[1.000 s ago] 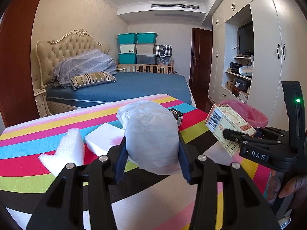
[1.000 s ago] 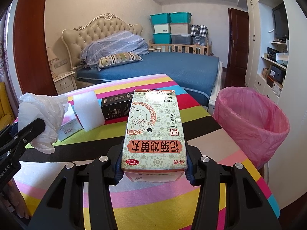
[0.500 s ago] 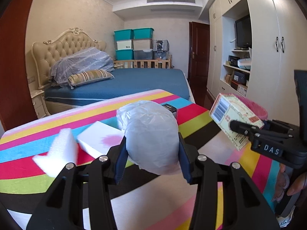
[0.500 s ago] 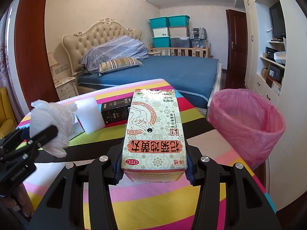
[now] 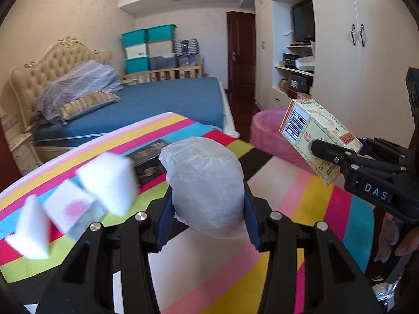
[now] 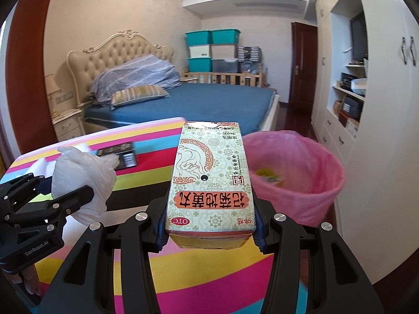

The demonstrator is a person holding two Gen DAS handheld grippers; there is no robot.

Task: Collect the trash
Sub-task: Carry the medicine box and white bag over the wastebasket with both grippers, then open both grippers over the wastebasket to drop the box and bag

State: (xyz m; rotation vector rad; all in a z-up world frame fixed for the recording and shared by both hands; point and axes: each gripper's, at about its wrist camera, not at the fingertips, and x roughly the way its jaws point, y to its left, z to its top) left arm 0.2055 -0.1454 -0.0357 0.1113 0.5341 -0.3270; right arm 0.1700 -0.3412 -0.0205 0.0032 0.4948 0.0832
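Between the left tongs point(image 5: 208, 218) sits a crumpled white plastic bag point(image 5: 205, 184), clamped tight. The right tongs point(image 6: 210, 226) grip a patterned carton point(image 6: 210, 180), with the pink-lined bin point(image 6: 296, 175) just ahead to their right.

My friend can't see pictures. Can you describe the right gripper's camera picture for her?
The right gripper holds a patterned medicine box near a pink-lined trash bin. On the left, the left gripper holds a crumpled white plastic bag over a striped table.

Two grippers, the left gripper point(image 5: 208, 222) and right gripper point(image 6: 210, 231), each held one item, a crumpled plastic bag point(image 5: 207, 185) and a medicine box point(image 6: 209, 180), beside one pink-lined bin point(image 6: 296, 172), two white foam blocks point(image 5: 110, 180) point(image 5: 28, 231), one black box point(image 5: 149, 161) and one small white box point(image 5: 73, 210).
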